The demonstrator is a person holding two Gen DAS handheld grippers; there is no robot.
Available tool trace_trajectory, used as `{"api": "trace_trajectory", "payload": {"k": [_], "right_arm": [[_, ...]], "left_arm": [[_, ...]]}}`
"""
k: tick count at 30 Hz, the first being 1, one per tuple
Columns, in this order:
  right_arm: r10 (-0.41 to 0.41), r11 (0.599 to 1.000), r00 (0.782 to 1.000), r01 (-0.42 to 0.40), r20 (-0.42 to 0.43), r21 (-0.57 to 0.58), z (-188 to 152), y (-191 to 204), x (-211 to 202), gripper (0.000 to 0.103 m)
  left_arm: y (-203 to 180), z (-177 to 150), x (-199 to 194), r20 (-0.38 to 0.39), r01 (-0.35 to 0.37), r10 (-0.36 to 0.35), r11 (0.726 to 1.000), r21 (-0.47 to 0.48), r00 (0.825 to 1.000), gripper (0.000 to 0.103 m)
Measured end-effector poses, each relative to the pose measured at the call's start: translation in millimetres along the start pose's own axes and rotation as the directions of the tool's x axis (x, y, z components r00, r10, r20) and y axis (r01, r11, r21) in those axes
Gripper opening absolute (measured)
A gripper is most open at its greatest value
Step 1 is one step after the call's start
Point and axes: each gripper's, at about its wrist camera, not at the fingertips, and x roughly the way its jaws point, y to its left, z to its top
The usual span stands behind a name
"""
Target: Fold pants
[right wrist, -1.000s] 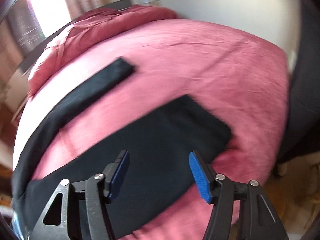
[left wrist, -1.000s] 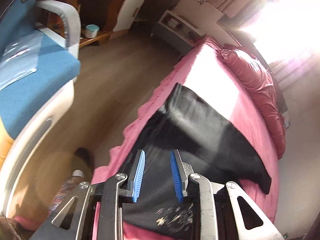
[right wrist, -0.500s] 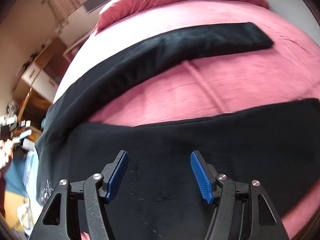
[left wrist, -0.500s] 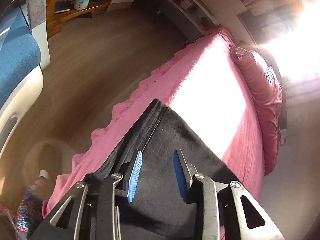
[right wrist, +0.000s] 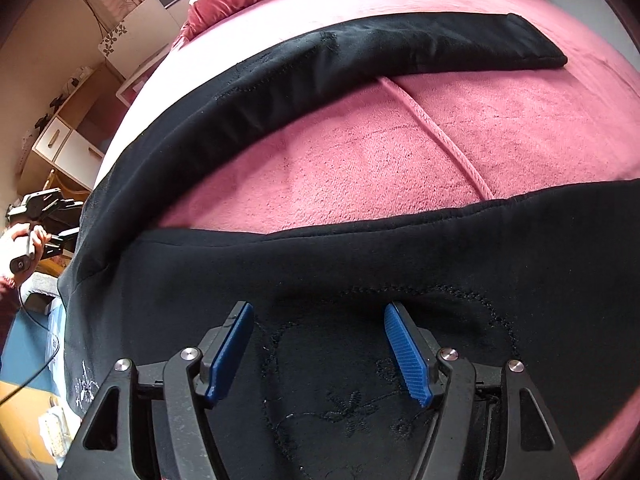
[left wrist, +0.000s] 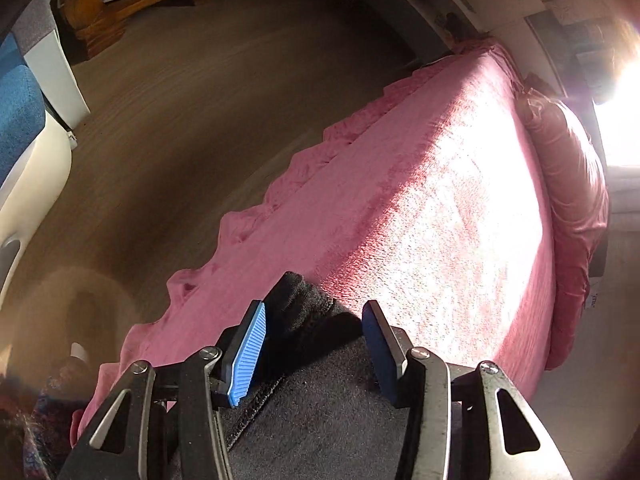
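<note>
The left hand-held gripper [left wrist: 314, 346] hangs over the near edge of a pink-covered bed [left wrist: 440, 208], its blue pads parted and touching nothing; its jaws have just been opening. Between and just past its fingertips lies a bunched corner of the black pants [left wrist: 308, 308], resting on the bedspread, free of both pads. Beyond that, the left wrist view alone shows sunlit bedding, a red pillow [left wrist: 568, 184] at the bed's far end, wooden flooring [left wrist: 180, 128] to the gripper's left and a blue-and-white chair [left wrist: 24, 120] further out.

The right hand-held gripper [right wrist: 326, 350] also stands open, its jaws having just widened a little, poised above embroidered black cloth that neither pad presses. Only this view shows the pants [right wrist: 360, 264] spread whole: one leg lies under the gripper, the other stretches away ahead, with pink bedspread between them. Far to the gripper's left, a person's hand [right wrist: 24, 240] grips the other tool.

A second ago the left gripper's narrower jaws straddled broad black fabric; now only the corner lies there. The right gripper has come nearer the cloth.
</note>
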Motion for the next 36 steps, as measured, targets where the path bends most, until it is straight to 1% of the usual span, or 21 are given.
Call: {"api": "trace_trajectory", "payload": {"k": [1,2,3,4,7,8,9,11,12,15,16,18,19,21,23,24,26,28,32,35,36], "right_arm": [[-0.003,1.000,1.000,0.003,-0.001,0.002,0,0,1,0.069],[-0.003,1.000,1.000,0.003,-0.001,0.003,0,1,2,0.069],[-0.004,1.000,1.000,0.004,-0.001,0.001,0,2,3,0.070],[-0.009,1.000,1.000,0.009,-0.001,-0.006,0,4,4,0.071],[-0.019,1.000,1.000,0.019,0.002,-0.024,-2,10,5,0.073],[-0.023,0.999,1.000,0.023,0.003,-0.029,-1,11,5,0.073],[-0.026,0.999,1.000,0.026,0.003,-0.034,-1,12,5,0.073],[-0.023,0.999,1.000,0.023,0.002,-0.032,0,14,5,0.073],[-0.018,0.999,1.000,0.018,0.001,-0.027,0,14,4,0.073],[-0.004,1.000,1.000,0.004,0.012,-0.009,4,12,-2,0.073],[0.001,1.000,1.000,-0.001,0.020,-0.005,6,9,-6,0.073],[0.024,1.000,0.999,-0.024,0.035,0.014,13,5,-12,0.073],[0.038,0.999,0.998,-0.040,0.045,0.027,19,3,-15,0.072],[0.086,0.995,0.994,-0.089,0.064,0.043,33,1,-21,0.065],[0.116,0.991,0.990,-0.121,0.081,0.053,45,2,-24,0.060],[0.142,0.987,0.986,-0.148,0.088,0.065,55,3,-25,0.056],[0.203,0.974,0.974,-0.211,0.101,0.086,77,7,-25,0.051],[0.223,0.967,0.969,-0.234,0.111,0.102,99,11,-23,0.047],[0.280,0.942,0.953,-0.297,0.119,0.155,137,21,-13,0.046],[0.305,0.923,0.944,-0.325,0.124,0.207,170,32,2,0.046],[0.303,0.920,0.945,-0.324,0.123,0.219,178,34,5,0.046]], "left_arm": [[-2,-1,2,0.000,-0.005,0.005,1.000,0.017,1.000,0.041],[-3,-1,3,0.005,-0.010,0.010,0.999,0.037,1.000,0.038],[-3,-2,2,0.018,-0.015,0.014,0.998,0.055,1.000,0.031],[-4,-3,-1,0.038,-0.009,0.006,0.998,0.070,0.999,0.017],[-13,-11,-19,0.105,0.005,-0.020,0.990,0.141,0.994,0.010],[-15,-16,-29,0.134,0.024,-0.046,0.986,0.163,0.990,0.010],[-17,-23,-40,0.159,0.043,-0.074,0.981,0.188,0.984,0.010],[-24,-39,-64,0.214,0.048,-0.108,0.963,0.265,0.971,0.010],[-27,-48,-78,0.226,0.076,-0.148,0.952,0.297,0.963,0.010],[-29,-81,-120,0.236,0.160,-0.270,0.902,0.401,0.934,0.010],[-28,-93,-132,0.226,0.197,-0.319,0.877,0.438,0.920,0.010],[-25,-122,-159,0.211,0.245,-0.392,0.830,0.502,0.895,0.010],[-21,-136,-169,0.185,0.292,-0.442,0.800,0.525,0.877,0.009],[-15,-165,-190,0.152,0.323,-0.492,0.744,0.584,0.857,0.009],[-5,-191,-205,0.092,0.379,-0.546,0.683,0.625,0.833,0.009],[-1,-205,-212,0.079,0.379,-0.551,0.664,0.645,0.831,0.009],[12,-228,-222,0.040,0.399,-0.570,0.622,0.673,0.821,0.009],[26,-245,-229,0.014,0.397,-0.564,0.599,0.696,0.826,0.009],[48,-271,-230,-0.030,0.411,-0.553,0.580,0.703,0.833,0.009],[57,-281,-228,-0.046,0.417,-0.547,0.579,0.701,0.836,0.009],[59,-282,-226,-0.052,0.426,-0.550,0.580,0.694,0.834,0.009]]}}
